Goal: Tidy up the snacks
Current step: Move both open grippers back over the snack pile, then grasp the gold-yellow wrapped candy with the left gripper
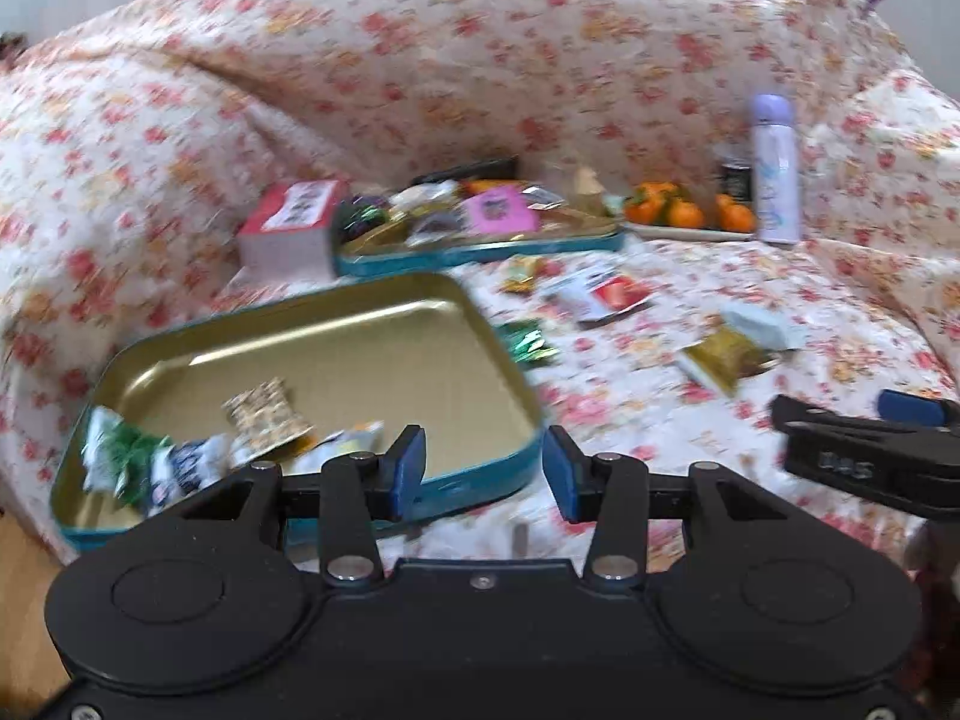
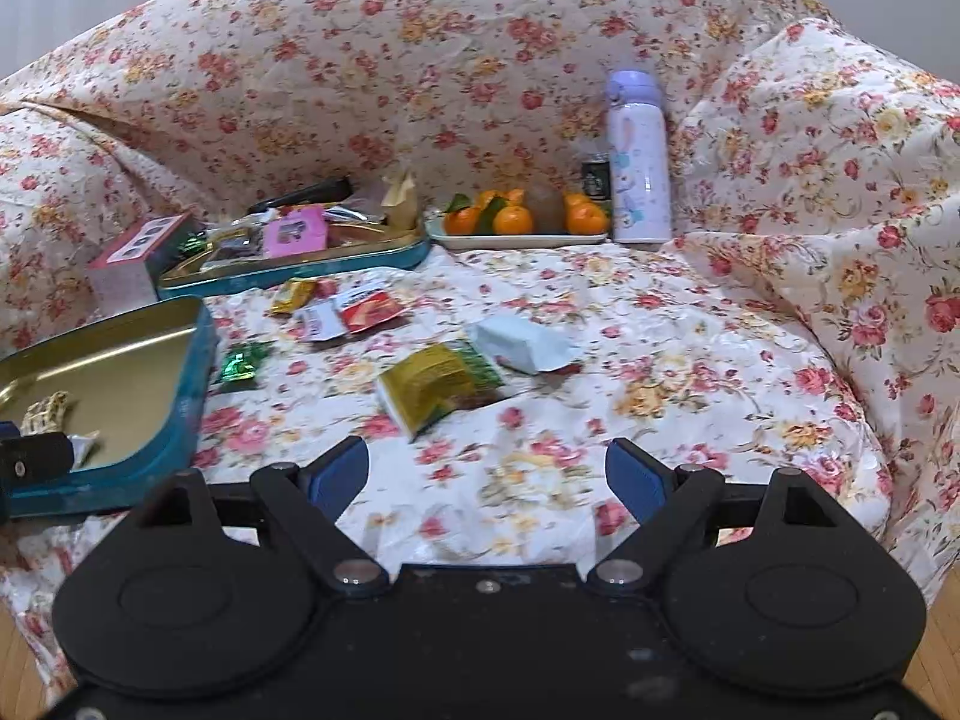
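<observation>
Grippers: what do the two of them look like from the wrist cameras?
Both look alike. The left gripper and right gripper have matte black bodies with two round discs, black linkage arms with silver pins, and blue finger pads. No cables, hands or sleeves show.

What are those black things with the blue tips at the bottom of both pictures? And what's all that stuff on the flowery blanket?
Those are two grabbing tools, one in each of a person's hands. Each has a little camera looking out along its two fingers, so one picture is from the left gripper and the other from the right gripper. Both are open and hold nothing.

On the flowery cloth lie loose snacks: a yellow-green packet, a white packet, a red packet and a small green one. The near tin tray holds a few snacks; the far tray is heaped with them. At the back stand a plate of oranges and a purple bottle.
</observation>
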`<state>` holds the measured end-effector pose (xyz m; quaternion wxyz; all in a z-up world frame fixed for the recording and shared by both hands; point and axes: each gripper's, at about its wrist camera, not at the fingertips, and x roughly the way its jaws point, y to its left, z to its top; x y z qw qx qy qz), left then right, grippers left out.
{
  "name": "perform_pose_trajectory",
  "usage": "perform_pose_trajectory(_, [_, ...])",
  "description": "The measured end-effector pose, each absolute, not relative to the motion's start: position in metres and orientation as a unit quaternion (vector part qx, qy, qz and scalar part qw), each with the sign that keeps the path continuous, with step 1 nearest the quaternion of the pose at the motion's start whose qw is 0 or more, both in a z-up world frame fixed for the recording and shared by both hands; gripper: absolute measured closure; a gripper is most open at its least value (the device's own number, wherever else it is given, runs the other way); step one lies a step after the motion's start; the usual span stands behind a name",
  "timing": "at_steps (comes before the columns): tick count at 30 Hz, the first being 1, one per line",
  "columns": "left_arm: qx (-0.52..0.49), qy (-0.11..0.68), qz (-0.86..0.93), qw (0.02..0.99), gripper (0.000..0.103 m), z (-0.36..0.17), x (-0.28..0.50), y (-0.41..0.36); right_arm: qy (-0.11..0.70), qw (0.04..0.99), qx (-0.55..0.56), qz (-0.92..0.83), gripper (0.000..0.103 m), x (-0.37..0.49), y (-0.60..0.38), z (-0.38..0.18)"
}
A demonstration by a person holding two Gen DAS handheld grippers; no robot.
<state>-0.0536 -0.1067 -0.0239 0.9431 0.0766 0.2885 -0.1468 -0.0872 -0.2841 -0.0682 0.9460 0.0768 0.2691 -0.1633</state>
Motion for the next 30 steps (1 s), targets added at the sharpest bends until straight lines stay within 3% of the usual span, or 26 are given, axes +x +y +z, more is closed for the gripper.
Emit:
perform_pose_trajectory(10, [0.069, 0.309, -0.152, 0.936, 0.05, -0.014, -0.021, -0.152, 0.241, 0.949, 0.1, -0.174, 0.013, -0.049, -0.321, -0.062])
perform_pose_trajectory(18, [0.046, 0.348, -0.128, 0.927, 0.05, -0.014, 0.011, -0.162, 0.237, 0.957, 0.053, -0.159, 0.013, 0.009, -0.342, -0.068])
perform_pose_trajectory(24, [0.037, 0.36, -0.114, 0.925, 0.05, -0.007, 0.048, -0.168, 0.268, 0.952, 0.04, -0.141, 0.014, 0.038, -0.36, -0.085])
perform_pose_trajectory(30, [0.041, 0.375, -0.117, 0.919, 0.05, -0.004, 0.089, -0.179, 0.299, 0.942, 0.103, -0.115, 0.01, 0.045, -0.38, -0.095])
